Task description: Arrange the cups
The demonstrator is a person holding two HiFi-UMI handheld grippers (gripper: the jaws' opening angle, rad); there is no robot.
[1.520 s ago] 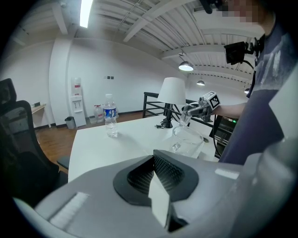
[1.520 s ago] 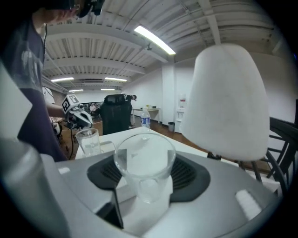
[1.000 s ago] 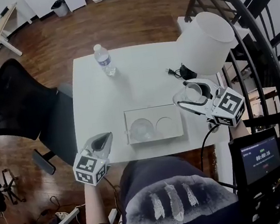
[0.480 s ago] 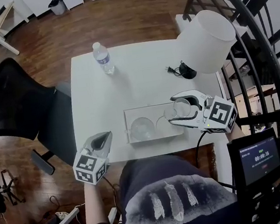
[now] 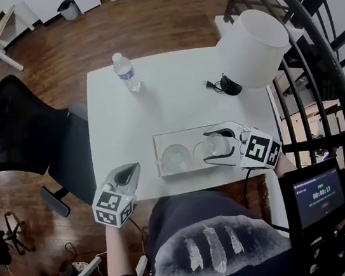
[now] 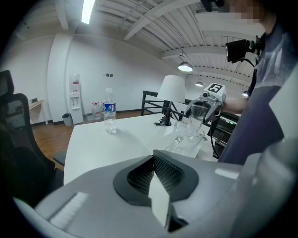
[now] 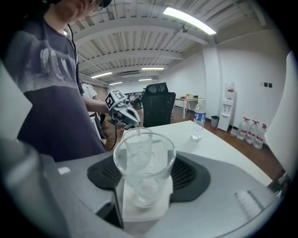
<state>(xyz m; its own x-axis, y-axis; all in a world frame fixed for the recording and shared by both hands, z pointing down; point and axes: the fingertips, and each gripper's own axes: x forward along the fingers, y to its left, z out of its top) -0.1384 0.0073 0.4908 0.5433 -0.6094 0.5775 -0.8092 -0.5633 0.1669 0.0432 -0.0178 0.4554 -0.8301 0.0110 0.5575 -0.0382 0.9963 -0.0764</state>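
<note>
Your right gripper [image 5: 219, 146] has its jaws closed on a clear glass cup [image 7: 144, 162], pads on either side of the lower wall and the cup upright between them. In the head view the cup sits over the right-hand end of the shallow tray [image 5: 179, 137] on the near part of the tabletop [image 5: 117, 110]. A second cup [image 5: 176, 159] already stands in the tray's left place. The right round recess [image 5: 202, 156] shows just beside the held cup and looks empty.

The step in hand, as I judge it, is seating this cup in that recess. Keep it upright and line its base up with the circle before you lower it; the head view is your best check. Come straight down rather than sliding in from the side — the two cups will stand close together (and glass on glass tips easily). Part the jaws only once the base rests flat, then back away along the line of the jaws so neither pad drags the rim.

Your left gripper [image 5: 125, 173] hangs at the near left edge of the tabletop — jaws shut, nothing between them — well clear of the tray. Leave it there.
</note>
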